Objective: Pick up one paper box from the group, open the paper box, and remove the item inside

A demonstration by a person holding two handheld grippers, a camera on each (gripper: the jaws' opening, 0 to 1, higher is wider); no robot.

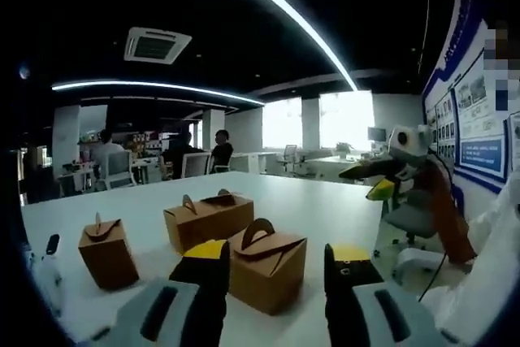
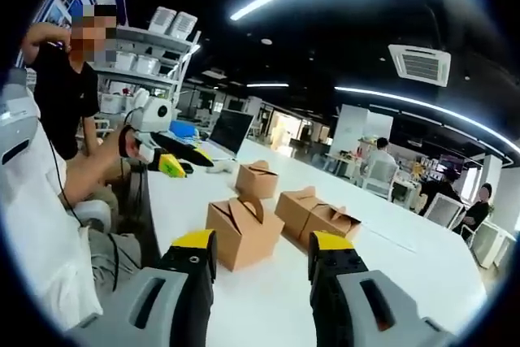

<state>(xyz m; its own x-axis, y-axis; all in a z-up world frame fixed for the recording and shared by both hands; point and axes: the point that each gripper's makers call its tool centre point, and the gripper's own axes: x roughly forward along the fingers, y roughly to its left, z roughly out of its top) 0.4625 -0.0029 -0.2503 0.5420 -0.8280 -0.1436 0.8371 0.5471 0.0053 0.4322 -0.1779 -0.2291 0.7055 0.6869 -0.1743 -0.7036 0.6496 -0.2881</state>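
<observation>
Boxes [image 1: 267,264] grouped handles-up on counter [image 1: 325,201] for easy picking, nearest at 12 o'clock of spread, empty left gripper [image 1: 276,270] and right gripper [image 2: 260,262].

Left gripper [image 1: 276,270] and right gripper [image 2: 260,258], black jaws, yellow tips, grey bodies

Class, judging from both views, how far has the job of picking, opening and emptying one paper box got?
Done: nothing; all three boxes sit closed on the white table. In hand: left tongs and right tongs, open and empty, face the nearest box. Left: pick it up, open it, remove the item.
</observation>
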